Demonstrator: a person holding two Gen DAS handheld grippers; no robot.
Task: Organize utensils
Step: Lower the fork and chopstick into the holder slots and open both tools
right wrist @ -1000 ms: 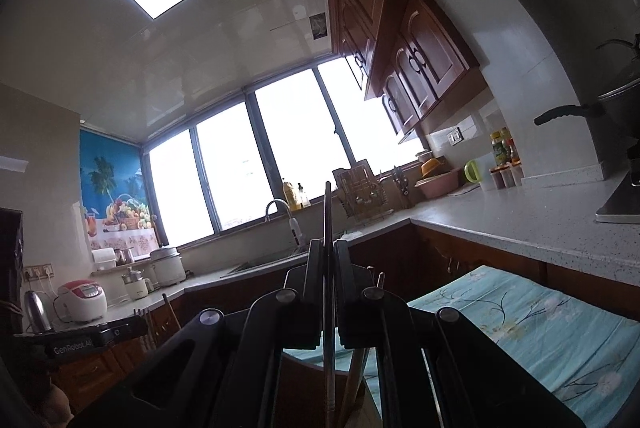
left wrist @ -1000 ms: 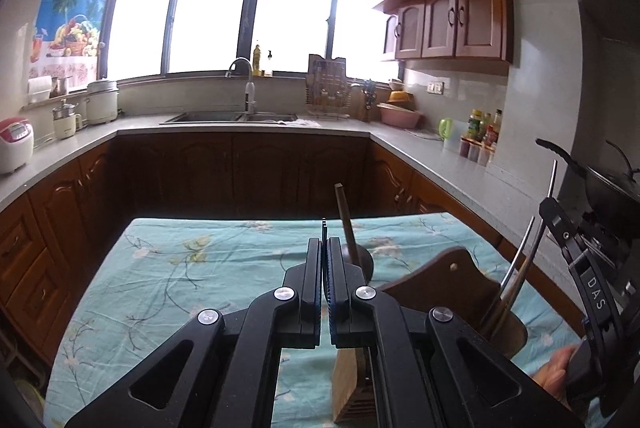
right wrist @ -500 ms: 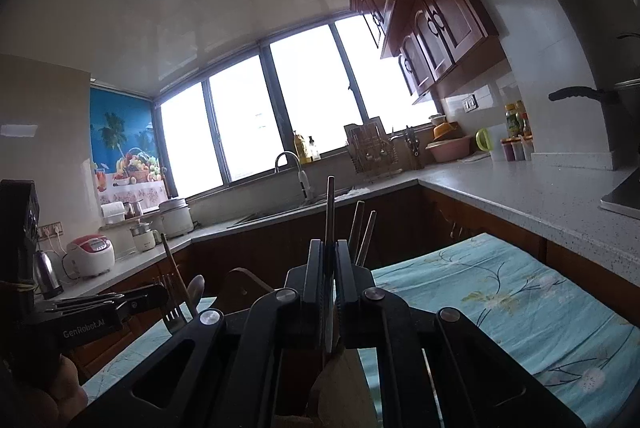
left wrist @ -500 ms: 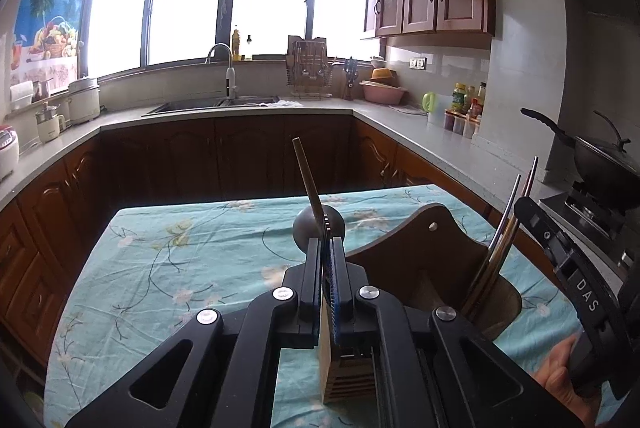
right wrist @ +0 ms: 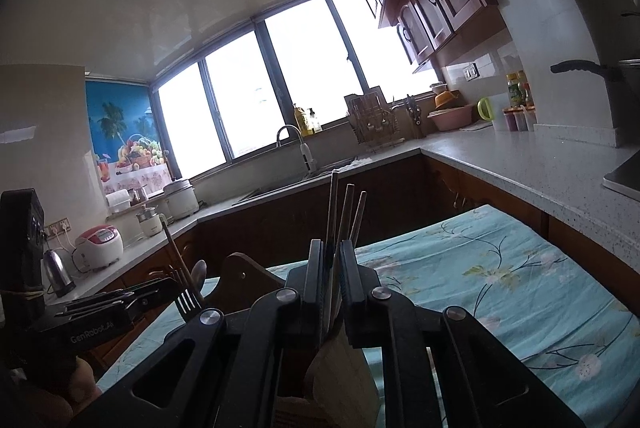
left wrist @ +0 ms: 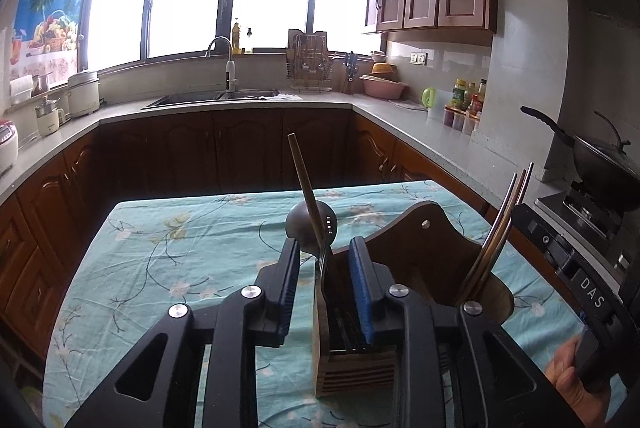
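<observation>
A wooden utensil holder stands on the table with the teal floral cloth. My left gripper is open over the holder's slotted left compartment; a fork and a wooden-handled spoon stand between its jaws, untouched. Several metal chopsticks lean in the holder's right cup. In the right wrist view my right gripper is slightly open around the chopsticks standing in the cup. The left gripper, the fork and the spoon show at the left.
Kitchen counters wrap around the table, with a sink, a dish rack, rice cookers and a wok on the stove at the right.
My left gripper has opened and let go of the fork, which now stands in the holder. My right gripper has lowered, and its jaws have parted slightly around the chopsticks in the cup.
</observation>
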